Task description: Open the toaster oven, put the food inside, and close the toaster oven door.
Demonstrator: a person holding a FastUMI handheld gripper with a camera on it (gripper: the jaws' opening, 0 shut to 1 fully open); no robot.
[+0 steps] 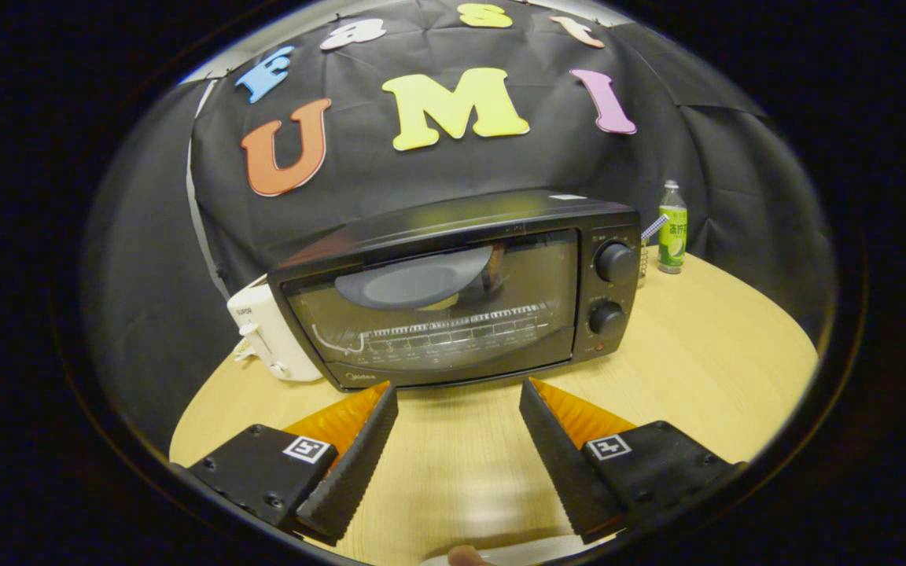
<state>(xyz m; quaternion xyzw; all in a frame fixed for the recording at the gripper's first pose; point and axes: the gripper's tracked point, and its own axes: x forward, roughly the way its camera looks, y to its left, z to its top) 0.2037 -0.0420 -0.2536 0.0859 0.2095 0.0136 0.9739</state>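
Note:
A black toaster oven stands on the round wooden table, just ahead of the fingers. Its glass door is shut, and through the glass a grey plate with some food on it shows above the wire rack. Two black knobs sit on the oven's right panel. My gripper is open, its two black ribbed fingers spread wide above the tabletop with nothing between them. The fingertips stop a short way before the lower edge of the door.
A white appliance stands against the oven's left side. A green bottle stands behind the oven to its right, with a small whisk-like tool beside it. The black cloth wall rises behind everything. A fingertip shows at the table's near edge.

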